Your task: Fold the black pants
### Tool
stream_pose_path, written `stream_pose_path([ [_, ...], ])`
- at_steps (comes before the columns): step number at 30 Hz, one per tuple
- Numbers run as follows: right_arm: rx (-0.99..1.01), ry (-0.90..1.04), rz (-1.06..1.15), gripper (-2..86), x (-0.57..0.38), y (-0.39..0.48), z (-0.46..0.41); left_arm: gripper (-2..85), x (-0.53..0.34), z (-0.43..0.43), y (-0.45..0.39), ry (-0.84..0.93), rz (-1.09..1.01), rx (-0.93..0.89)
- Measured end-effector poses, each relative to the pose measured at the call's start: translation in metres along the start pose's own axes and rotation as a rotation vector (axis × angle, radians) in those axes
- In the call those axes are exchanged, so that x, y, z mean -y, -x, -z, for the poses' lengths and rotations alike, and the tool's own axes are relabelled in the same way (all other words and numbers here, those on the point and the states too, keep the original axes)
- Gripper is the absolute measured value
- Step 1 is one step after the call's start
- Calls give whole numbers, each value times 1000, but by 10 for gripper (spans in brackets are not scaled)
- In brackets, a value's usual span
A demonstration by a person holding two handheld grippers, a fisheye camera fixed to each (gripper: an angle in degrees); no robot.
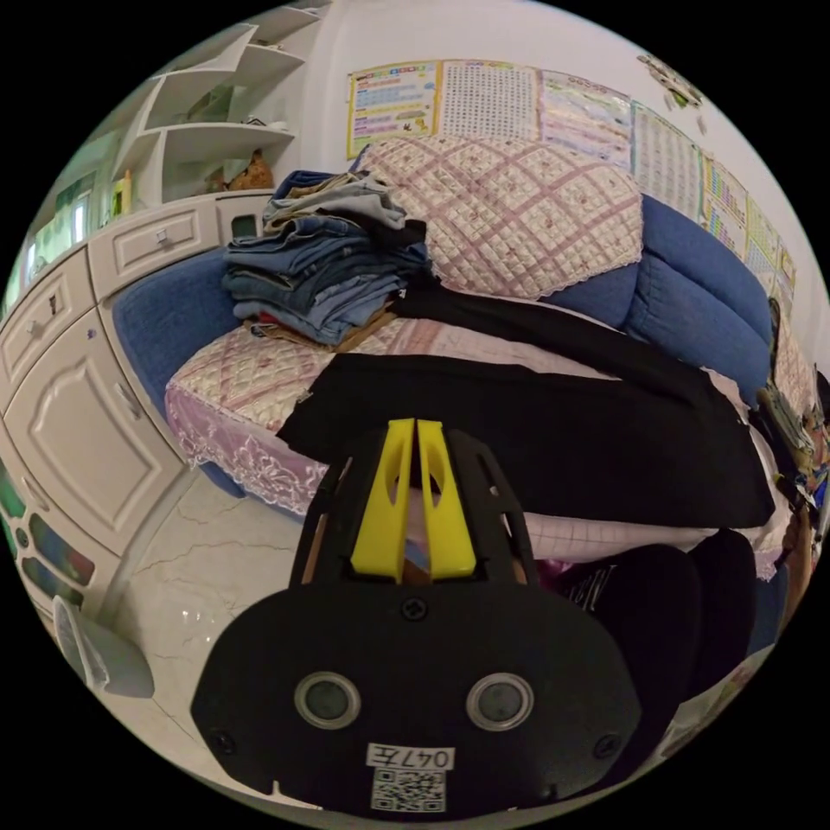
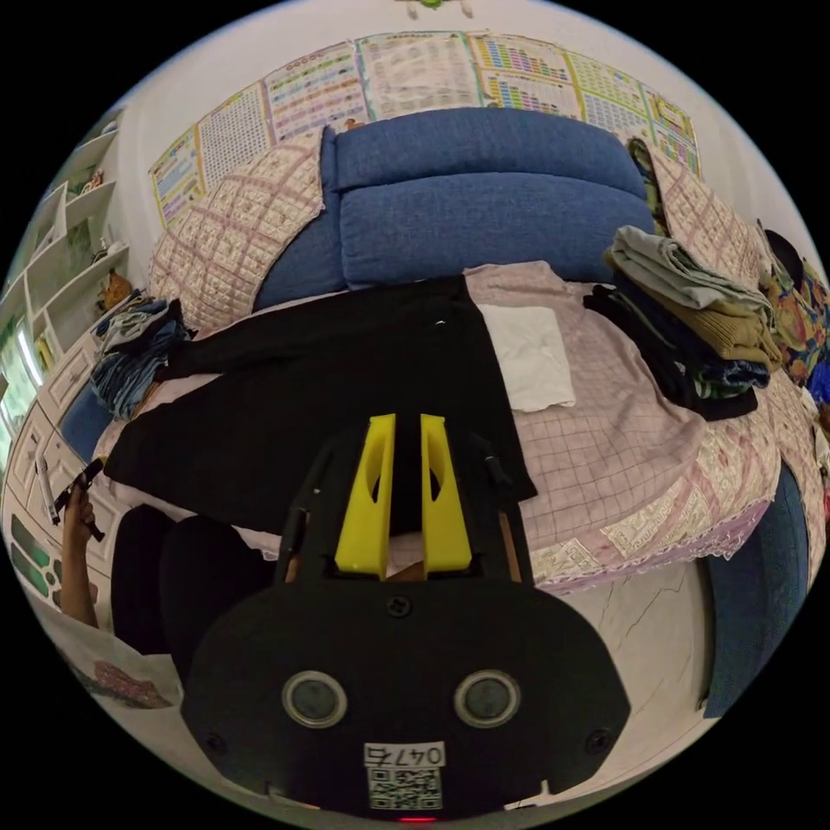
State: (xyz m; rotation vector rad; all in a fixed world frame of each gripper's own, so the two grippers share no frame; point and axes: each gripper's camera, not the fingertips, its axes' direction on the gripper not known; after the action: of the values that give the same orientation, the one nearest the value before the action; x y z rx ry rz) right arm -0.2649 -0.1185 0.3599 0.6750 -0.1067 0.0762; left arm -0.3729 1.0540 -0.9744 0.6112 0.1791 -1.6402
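The black pants (image 1: 562, 432) (image 2: 303, 389) lie spread flat on the quilted pink sofa cover (image 1: 242, 372), with one leg running back toward the cushions. My left gripper (image 1: 416, 424) is held in front of the sofa's edge, its yellow jaws closed together with nothing between them. In the right gripper view the left gripper (image 2: 73, 488) sits in a hand at the far left. My right gripper (image 2: 408, 418) hovers near the front edge of the pants. Its jaws stand a narrow gap apart, and the cloth shows no pinch or lift.
A stack of folded jeans (image 1: 320, 268) (image 2: 130, 354) sits at one end of the blue sofa (image 2: 484, 199), and a pile of folded clothes (image 2: 692, 320) at the other. A white cloth (image 2: 532, 359) lies beside the pants. White cabinets (image 1: 78, 389), tiled floor (image 1: 199, 562) and the person's legs (image 2: 181, 579) are close by.
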Motion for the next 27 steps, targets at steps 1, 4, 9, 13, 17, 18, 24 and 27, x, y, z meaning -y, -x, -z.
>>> stream_pose_path([
  [1, 5, 6, 7, 13, -3, 3, -9, -10, -1, -10, -1, 46, 12, -12],
  [4, -4, 17, 17, 17, -10, 7, -29, -9, -3, -14, -5, 76, 33, -27],
  [9, -17, 23, 15, 18, -24, 8, -59, -10, -11, -6, -22, 54, 31, 27],
  [13, -19, 38, 16, 17, -33, 11, -90, -10, -17, -9, -42, 71, 22, 21],
  [17, -19, 37, 20, 17, -41, 13, -118, -10, -19, -11, -61, 70, 25, 23],
  [18, -20, 37, 20, 18, -42, 13, -122, -10, -19, -11, -63, 72, 28, 21],
  [24, -18, 35, 8, 19, -53, 10, -164, -10, -20, -5, -96, 49, 24, 1],
  [27, -9, 32, -1, 24, -51, 6, -186, -9, -8, -7, -110, 37, 7, 2],
])
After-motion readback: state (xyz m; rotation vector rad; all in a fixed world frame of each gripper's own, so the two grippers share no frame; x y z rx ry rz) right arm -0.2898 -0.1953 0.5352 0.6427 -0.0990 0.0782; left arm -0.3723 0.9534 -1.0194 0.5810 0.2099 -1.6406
